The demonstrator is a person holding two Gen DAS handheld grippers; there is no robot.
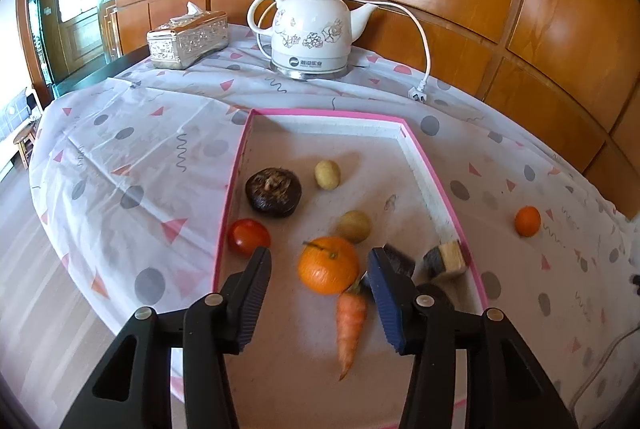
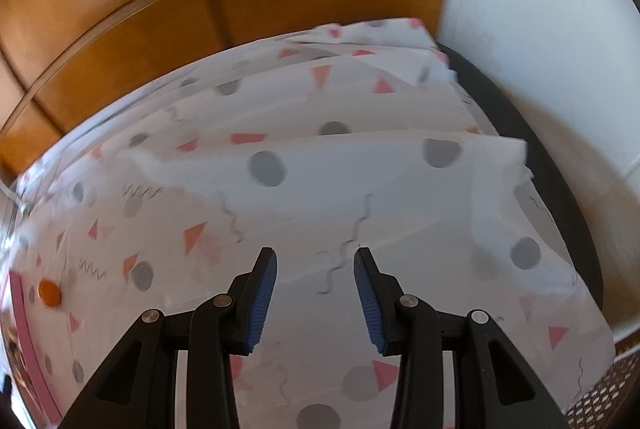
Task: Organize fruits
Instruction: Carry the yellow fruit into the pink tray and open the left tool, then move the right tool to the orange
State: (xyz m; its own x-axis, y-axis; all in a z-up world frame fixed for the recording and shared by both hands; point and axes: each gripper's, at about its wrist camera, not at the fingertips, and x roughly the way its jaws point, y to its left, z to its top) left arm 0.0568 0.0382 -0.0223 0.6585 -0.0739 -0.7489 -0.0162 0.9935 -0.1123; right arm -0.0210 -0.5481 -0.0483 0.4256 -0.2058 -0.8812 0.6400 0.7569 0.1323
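Observation:
A shallow pink-rimmed tray [image 1: 320, 112] holds a large orange [image 1: 328, 265], a carrot [image 1: 350, 325], a red tomato [image 1: 248, 236], a dark brown round fruit [image 1: 273, 191] and two small yellowish round ones [image 1: 327, 174] [image 1: 353, 226]. My left gripper [image 1: 320, 255] is open just above the tray; the large orange sits between its fingertips with gaps on both sides. A small orange [image 1: 527, 221] lies on the tablecloth right of the tray and shows as a blurred small orange [image 2: 50, 292] in the right wrist view. My right gripper [image 2: 315, 253] is open over bare tablecloth, holding nothing.
A white floral kettle [image 1: 316, 29] with its cord and plug [image 1: 418, 94] stands at the back, beside a silver tissue box [image 1: 186, 39]. Dark chunks [image 1: 400, 259] and a pale-faced block [image 1: 446, 261] lie at the tray's right wall. Wood panelling rises behind; the table edge [image 2: 560, 165] drops off right.

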